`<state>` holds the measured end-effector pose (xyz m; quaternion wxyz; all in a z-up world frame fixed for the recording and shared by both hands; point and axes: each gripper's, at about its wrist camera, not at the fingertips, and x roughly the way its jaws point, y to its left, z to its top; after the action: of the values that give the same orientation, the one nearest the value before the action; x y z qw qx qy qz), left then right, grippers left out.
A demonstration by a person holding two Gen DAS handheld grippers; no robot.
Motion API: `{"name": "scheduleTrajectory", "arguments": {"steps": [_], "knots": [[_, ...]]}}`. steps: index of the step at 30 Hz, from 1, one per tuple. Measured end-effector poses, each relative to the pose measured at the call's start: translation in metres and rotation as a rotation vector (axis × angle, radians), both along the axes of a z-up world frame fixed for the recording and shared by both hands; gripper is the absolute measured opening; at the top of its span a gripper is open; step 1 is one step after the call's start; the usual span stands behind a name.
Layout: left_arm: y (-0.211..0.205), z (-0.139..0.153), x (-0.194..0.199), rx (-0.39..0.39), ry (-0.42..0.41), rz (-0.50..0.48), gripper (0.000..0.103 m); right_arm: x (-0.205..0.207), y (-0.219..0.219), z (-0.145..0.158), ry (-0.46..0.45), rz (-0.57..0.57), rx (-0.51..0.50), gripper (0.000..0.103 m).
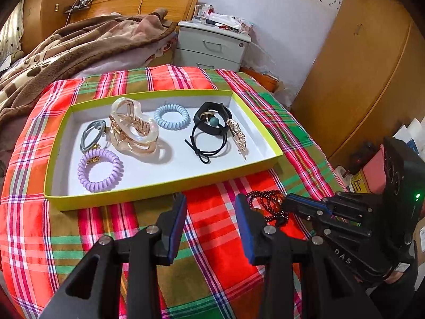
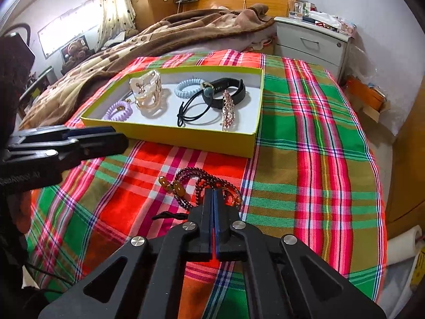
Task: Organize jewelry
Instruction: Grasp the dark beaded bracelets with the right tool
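A yellow-green tray [image 1: 170, 186] [image 2: 186, 138] on the plaid cloth holds a clear hair claw [image 1: 132, 130], a purple coil tie [image 1: 100, 170], a blue coil tie [image 1: 172, 116], a grey tie [image 1: 91, 135], a black band [image 1: 209, 119], a black elastic [image 1: 209, 143] and a gold clip [image 1: 237, 135]. A dark red bead necklace [image 2: 194, 186] [image 1: 268, 202] lies on the cloth in front of the tray. My right gripper [image 2: 213, 190] [image 1: 288, 199] is shut on the necklace. My left gripper [image 1: 211, 202] [image 2: 117, 138] is open and empty, just left of it.
A bed with a brown blanket [image 1: 79, 42] lies behind the cloth. A grey nightstand [image 1: 212, 45] stands at the back right. A wooden wardrobe [image 1: 358, 66] is on the right. The cloth's right edge [image 2: 377, 186] drops off to floor clutter.
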<state>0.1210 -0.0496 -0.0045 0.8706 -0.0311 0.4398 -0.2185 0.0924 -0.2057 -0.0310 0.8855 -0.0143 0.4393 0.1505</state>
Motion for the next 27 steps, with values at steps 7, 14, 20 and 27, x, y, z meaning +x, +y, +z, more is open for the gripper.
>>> {"name": "scheduleTrajectory", "arguments": {"steps": [7, 14, 20, 27], "knots": [[-0.005, -0.001, -0.001, 0.003, 0.005, -0.018, 0.039, -0.004, -0.019, 0.010, -0.030, -0.049, 0.076, 0.000], [-0.013, -0.007, -0.001, 0.008, 0.020, -0.040, 0.039, -0.006, -0.034, 0.014, -0.039, -0.086, 0.094, 0.000], [-0.017, -0.010, -0.002, 0.010, 0.032, -0.049, 0.039, -0.001, -0.023, 0.005, 0.010, -0.046, 0.103, 0.013], [-0.016, -0.013, 0.000, 0.005, 0.040, -0.048, 0.039, 0.005, -0.012, -0.006, 0.040, -0.030, 0.081, 0.013]]}}
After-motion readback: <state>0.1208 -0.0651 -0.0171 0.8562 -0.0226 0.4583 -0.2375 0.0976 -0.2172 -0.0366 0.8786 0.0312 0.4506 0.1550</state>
